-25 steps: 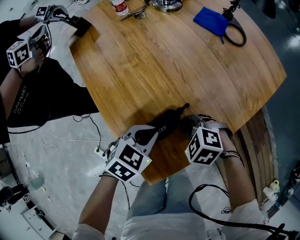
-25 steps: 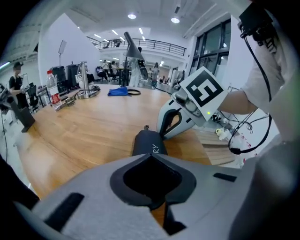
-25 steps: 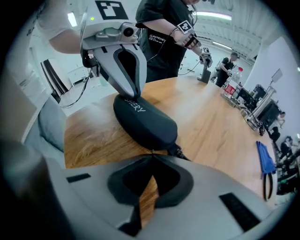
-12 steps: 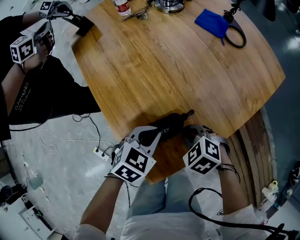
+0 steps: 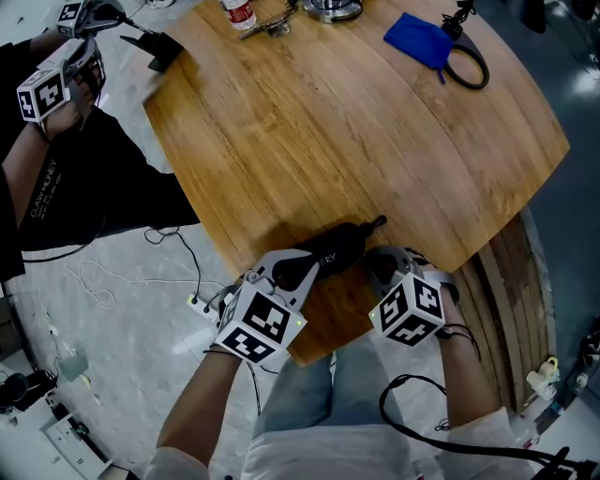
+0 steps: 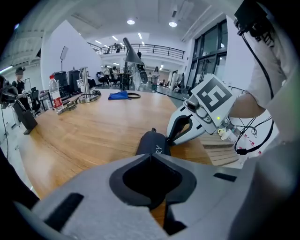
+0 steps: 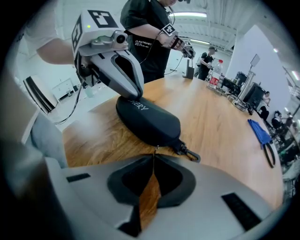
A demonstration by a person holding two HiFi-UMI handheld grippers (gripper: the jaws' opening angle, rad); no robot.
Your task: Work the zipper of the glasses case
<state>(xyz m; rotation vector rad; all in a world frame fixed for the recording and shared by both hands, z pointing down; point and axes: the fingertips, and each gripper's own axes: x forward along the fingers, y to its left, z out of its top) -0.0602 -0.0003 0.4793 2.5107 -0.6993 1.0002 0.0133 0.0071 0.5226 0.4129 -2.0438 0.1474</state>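
The black glasses case [image 5: 333, 248] lies near the front edge of the round wooden table [image 5: 328, 122]; a small clip [image 7: 190, 153] hangs off one end. My left gripper [image 6: 150, 155] is clamped over the case's near-left end, seen from across as grey fingers [image 7: 126, 77] pressing on the case [image 7: 147, 119]. My right gripper [image 7: 153, 153] is shut with its tips pinching the small metal zipper pull [image 7: 156, 148] at the case's side seam, close to the clip. In the head view the right gripper [image 5: 380, 264] sits against the case's right end.
A blue cloth [image 5: 417, 39] and a black loop [image 5: 469, 70] lie at the far right of the table, a bottle [image 5: 239, 14] and metal items at the far edge. Another person [image 5: 56, 187] holds grippers by a black stand [image 5: 159, 47] at the left.
My two grippers and the case have barely shifted, the right one a touch nearer to me. The other person's grippers at the far left moved a little.
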